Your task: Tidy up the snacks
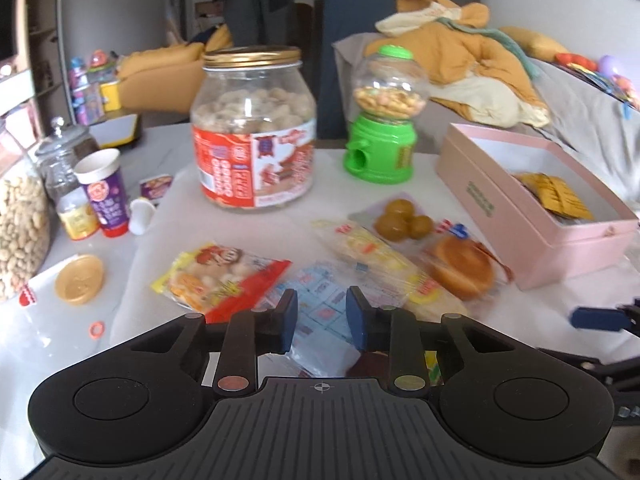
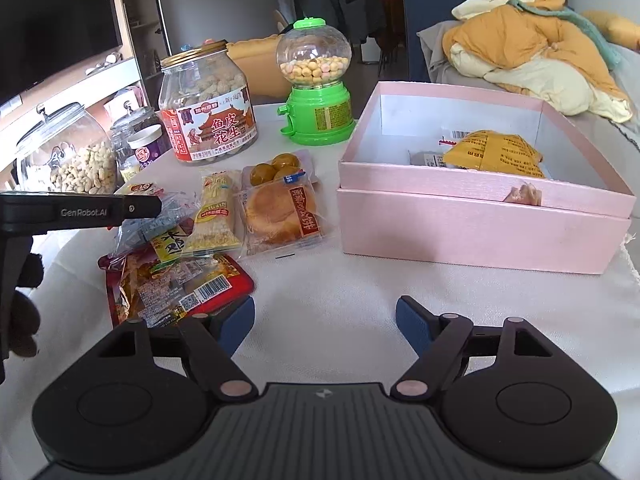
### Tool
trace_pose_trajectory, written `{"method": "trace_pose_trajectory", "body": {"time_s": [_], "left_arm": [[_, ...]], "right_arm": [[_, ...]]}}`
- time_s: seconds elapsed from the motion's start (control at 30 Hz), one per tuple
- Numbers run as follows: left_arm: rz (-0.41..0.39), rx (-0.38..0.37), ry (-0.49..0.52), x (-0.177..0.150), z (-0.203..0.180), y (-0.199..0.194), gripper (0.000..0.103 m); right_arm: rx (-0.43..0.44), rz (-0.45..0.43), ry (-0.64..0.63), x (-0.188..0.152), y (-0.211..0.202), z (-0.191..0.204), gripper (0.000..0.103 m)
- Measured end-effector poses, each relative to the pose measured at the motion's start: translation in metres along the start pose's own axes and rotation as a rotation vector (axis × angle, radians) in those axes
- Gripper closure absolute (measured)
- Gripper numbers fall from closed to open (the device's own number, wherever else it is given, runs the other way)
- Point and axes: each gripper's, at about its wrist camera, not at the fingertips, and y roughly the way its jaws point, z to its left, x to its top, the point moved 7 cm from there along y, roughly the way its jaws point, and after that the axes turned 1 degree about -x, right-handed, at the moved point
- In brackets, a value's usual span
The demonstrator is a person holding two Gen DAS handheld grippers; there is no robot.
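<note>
Snacks lie scattered on your white worktop (image 2: 340,280), left of the pink box (image 2: 480,216), which already holds a yellow packet (image 2: 496,152). Your left gripper (image 1: 322,316) tilts down over the pale blue packet (image 1: 320,308), its jaws drawn narrow around it; whether the pads truly pinch it, you cannot tell. Your right gripper (image 2: 325,326) angles down over bare cloth, jaws spread wide and empty, beside the red packet (image 2: 176,284).

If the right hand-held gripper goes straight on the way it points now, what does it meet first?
Probably the bare white tablecloth just ahead, since the right hand-held gripper points downward with open, empty jaws. Beyond that lies the front wall of the pink box, though depth is hard to judge.
</note>
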Motion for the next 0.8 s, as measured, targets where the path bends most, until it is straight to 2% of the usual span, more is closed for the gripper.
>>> {"method": "trace_pose_trajectory", "body": {"time_s": [0.13, 0.17, 0.2, 0.23, 0.4, 0.57, 0.7, 0.8], "left_arm": [[0.041, -0.056, 0.006, -0.003, -0.006, -0.006, 0.071], [0.067, -0.085, 0.001, -0.005, -0.008, -0.007, 0.07], [0.079, -0.094, 0.007, -0.007, -0.011, -0.007, 0.064], [0.084, -0.09, 0.028, -0.008, -0.014, -0.009, 0.062], [0.054, 0.032, 0.138, -0.014, -0.017, -0.011, 0.059], [0.055, 0.103, 0.055, -0.019, 0.01, -0.002, 0.059], [0.051, 0.074, 0.048, -0.024, 0.012, -0.004, 0.061], [0.063, -0.021, 0.009, -0.025, 0.007, -0.007, 0.061]], "right_arm": [[0.004, -0.001, 0.0, 0.0, 0.001, 0.0, 0.024], [0.005, -0.002, 0.001, 0.0, 0.0, 0.0, 0.024], [0.006, -0.003, 0.002, 0.0, 0.0, 0.0, 0.024], [0.007, -0.003, 0.003, -0.001, 0.0, -0.001, 0.023], [0.008, -0.004, 0.004, -0.001, 0.0, -0.001, 0.023], [0.009, -0.004, 0.004, -0.001, 0.001, -0.001, 0.023], [0.008, -0.004, 0.003, -0.001, 0.001, -0.001, 0.023], [0.009, -0.004, 0.002, -0.001, 0.001, -0.001, 0.023]]}}
